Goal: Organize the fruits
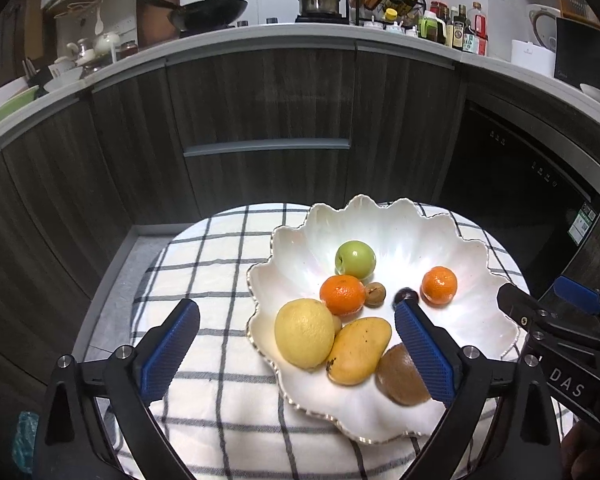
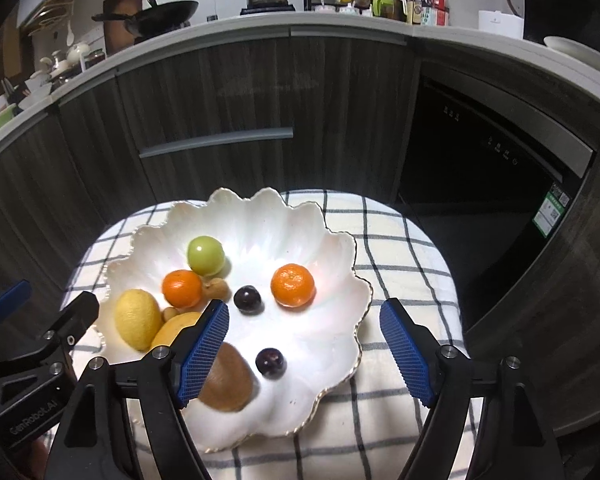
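Kiwi [image 1: 400, 376] sits partly hidden in both views: the left tool's [image 1: 296, 344] right finger [image 1: 424, 352] covers its right side in the left wrist view, and the right tool's [image 2: 304, 348] left finger [image 2: 200, 352] covers its left side in the right wrist view. The mango [image 1: 358, 350] shows whole from the left, but only a yellow sliver of it shows from the right, behind that same finger. One dark plum [image 1: 406, 295] peeks out above the left tool's fingertip; a second dark plum [image 2: 271, 363] shows only in the right wrist view. Two small brown fruits [image 1: 375, 294] beside the near orange [image 1: 342, 294] are too small to name.

All the fruit lies in a white scalloped bowl [image 1: 380, 216] on a checked cloth [image 1: 220, 248] that covers the desk: a green apple [image 1: 355, 259] towards the back, the lemon [image 1: 304, 332] at the bowl's left, the far orange [image 1: 439, 285] apart at the right.

Both tools stand wide apart and grip nothing. The left tool hangs over the bowl's near left edge, with lemon, mango and kiwi seen between its fingers. The right tool hangs over the bowl's near right edge, the second plum between its fingers but touching neither.
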Motion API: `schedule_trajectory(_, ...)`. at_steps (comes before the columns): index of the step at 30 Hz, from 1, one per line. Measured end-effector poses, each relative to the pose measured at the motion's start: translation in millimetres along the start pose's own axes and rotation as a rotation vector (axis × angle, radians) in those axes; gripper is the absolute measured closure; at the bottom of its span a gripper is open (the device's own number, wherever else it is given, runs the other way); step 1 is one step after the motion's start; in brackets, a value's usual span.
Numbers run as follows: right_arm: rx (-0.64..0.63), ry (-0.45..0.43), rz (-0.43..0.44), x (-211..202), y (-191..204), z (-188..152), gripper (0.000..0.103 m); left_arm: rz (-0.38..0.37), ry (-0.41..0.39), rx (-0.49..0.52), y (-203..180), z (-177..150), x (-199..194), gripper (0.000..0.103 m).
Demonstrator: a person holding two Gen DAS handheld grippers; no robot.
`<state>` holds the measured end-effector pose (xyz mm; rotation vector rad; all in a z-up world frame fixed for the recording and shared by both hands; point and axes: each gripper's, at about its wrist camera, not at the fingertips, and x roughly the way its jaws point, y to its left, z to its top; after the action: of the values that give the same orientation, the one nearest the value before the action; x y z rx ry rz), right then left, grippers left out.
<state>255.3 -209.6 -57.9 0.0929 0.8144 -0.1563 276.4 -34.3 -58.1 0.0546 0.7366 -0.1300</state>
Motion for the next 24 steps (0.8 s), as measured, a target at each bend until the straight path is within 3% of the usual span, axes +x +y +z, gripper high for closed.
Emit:
schedule_trajectory(11,-0.024,-0.063,0.018,-64.0,3.6,-21.3,0.024,0.015,-0.012,-0.035,4.5,-24.7,-59.4,0.001)
schedule_trajectory(24,-0.024,-0.086,0.027,-105.8,-8.7,-57.5,0.024,0.045,-0.052,-0.018,-2.2,-61.0,-115.3,0.001)
